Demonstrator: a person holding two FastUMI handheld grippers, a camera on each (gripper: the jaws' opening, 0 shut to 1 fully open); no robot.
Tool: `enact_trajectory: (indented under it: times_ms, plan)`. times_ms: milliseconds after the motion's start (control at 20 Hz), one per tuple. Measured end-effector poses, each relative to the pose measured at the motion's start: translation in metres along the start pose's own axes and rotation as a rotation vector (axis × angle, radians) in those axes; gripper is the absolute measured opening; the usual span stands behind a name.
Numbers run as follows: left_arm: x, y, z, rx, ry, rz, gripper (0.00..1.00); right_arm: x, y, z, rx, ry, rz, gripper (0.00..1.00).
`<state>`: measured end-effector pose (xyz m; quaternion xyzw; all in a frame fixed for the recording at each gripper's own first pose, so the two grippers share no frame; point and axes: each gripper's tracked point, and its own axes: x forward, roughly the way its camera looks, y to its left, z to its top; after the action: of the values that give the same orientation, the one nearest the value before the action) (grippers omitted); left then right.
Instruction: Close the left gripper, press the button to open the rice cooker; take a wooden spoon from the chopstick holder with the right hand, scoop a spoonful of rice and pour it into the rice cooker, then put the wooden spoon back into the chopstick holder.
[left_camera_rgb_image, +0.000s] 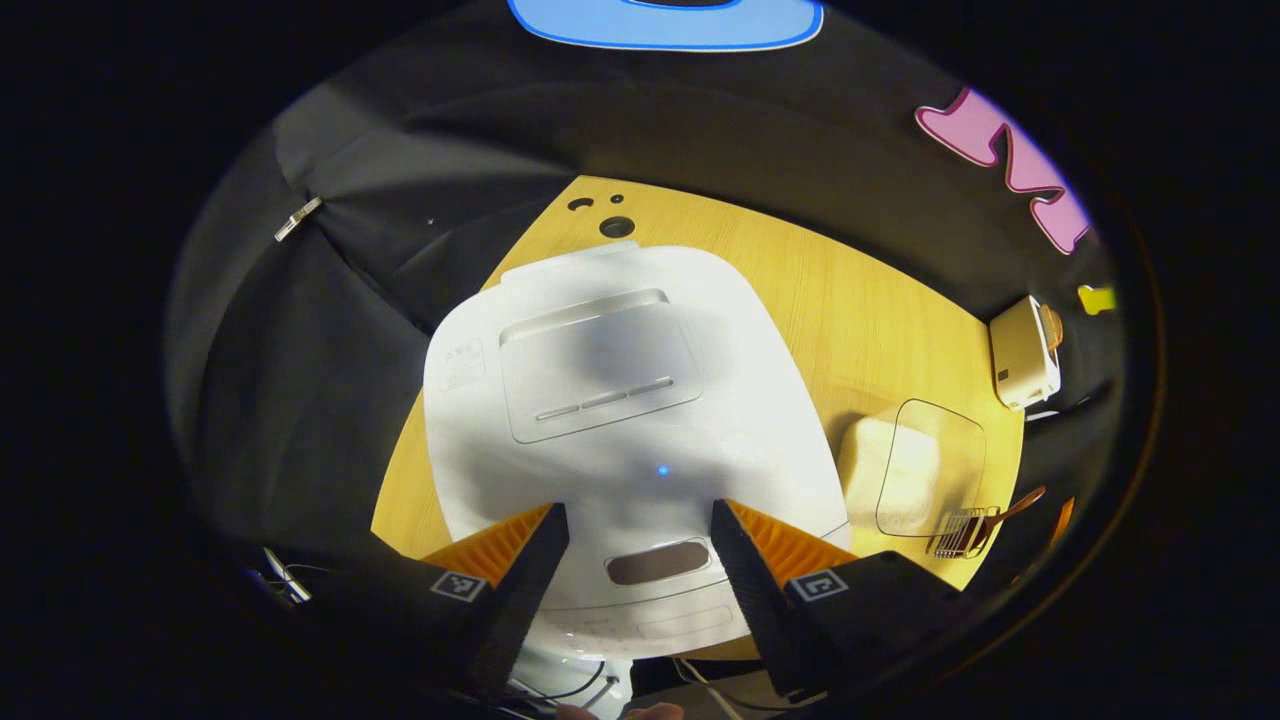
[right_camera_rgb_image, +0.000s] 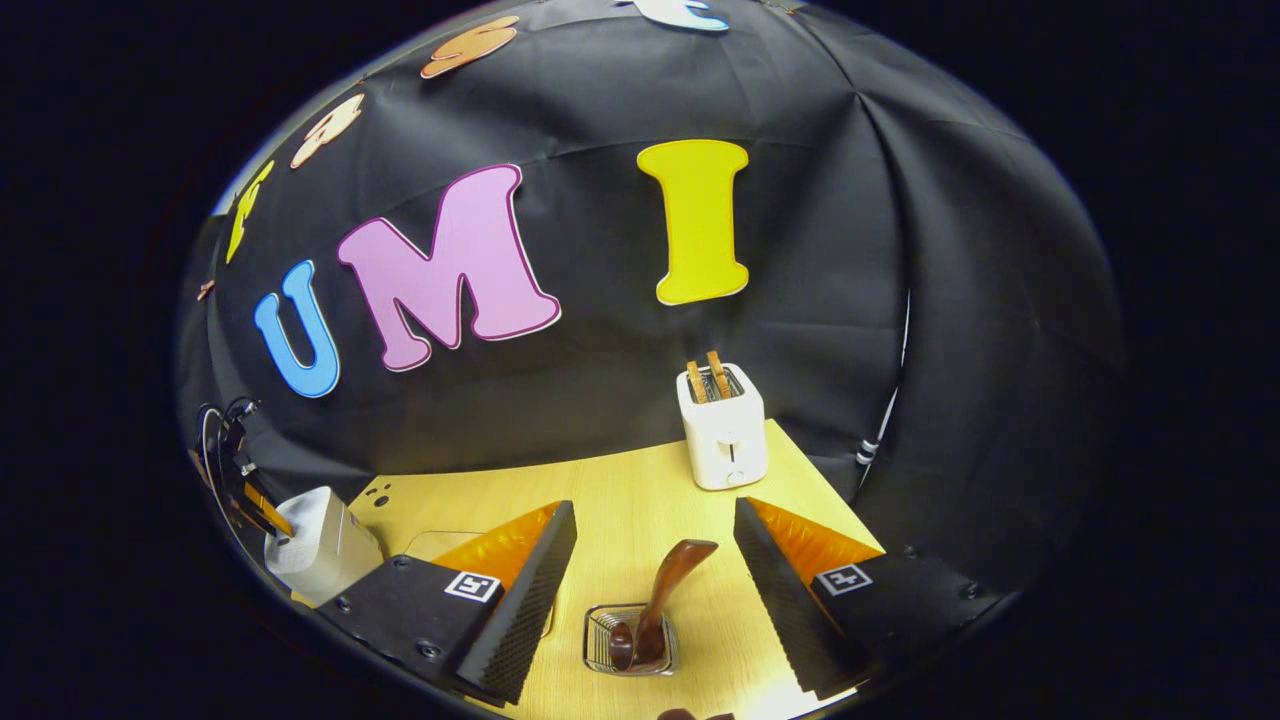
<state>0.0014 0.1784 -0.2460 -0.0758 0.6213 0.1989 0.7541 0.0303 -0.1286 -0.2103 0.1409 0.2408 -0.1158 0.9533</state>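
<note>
The white rice cooker (left_camera_rgb_image: 620, 400) stands with its lid down, its oblong button (left_camera_rgb_image: 655, 562) at the front. My left gripper (left_camera_rgb_image: 638, 506) hovers open just above it, one finger on either side of the button. The wire chopstick holder (right_camera_rgb_image: 600, 650) sits on the table with a dark wooden spoon (right_camera_rgb_image: 668, 585) leaning in it, handle up. My right gripper (right_camera_rgb_image: 655, 510) is open above the holder, the spoon handle between its fingers but untouched. The clear container of rice (left_camera_rgb_image: 915, 465) stands right of the cooker. The cooker (right_camera_rgb_image: 320, 545) is also at far left in the right gripper view.
A white toaster (right_camera_rgb_image: 722, 425) with two slices in it stands at the back of the wooden table (right_camera_rgb_image: 620, 490), close to the black cloth wall. The toaster (left_camera_rgb_image: 1022, 350) is also in the left gripper view, beyond the holder (left_camera_rgb_image: 962, 530). Cables hang below the cooker's front.
</note>
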Motion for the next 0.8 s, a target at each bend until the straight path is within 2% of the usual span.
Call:
enact_trajectory:
  times_ms: [250, 500, 600, 650, 800]
  plan:
    - [0.000, -0.001, -0.001, 0.001, -0.005, -0.003, 0.96, 0.003, 0.003, -0.004, 0.011, 0.007, 0.001, 0.98]
    - [-0.004, -0.001, 0.003, -0.024, -0.064, -0.018, 0.95, 0.001, 0.015, 0.008, 0.018, -0.020, 0.025, 0.98]
    - [-0.012, -0.007, 0.008, -0.047, -0.117, -0.056, 0.92, -0.005, 0.018, 0.018, 0.003, -0.037, 0.036, 0.98]
    - [-0.017, -0.009, 0.012, -0.047, -0.158, -0.067, 0.95, -0.008, 0.019, 0.024, -0.009, -0.048, 0.038, 0.98]
    - [-0.043, -0.014, 0.033, -0.027, -0.337, -0.072, 0.95, -0.014, 0.025, 0.033, -0.031, -0.068, 0.053, 0.98]
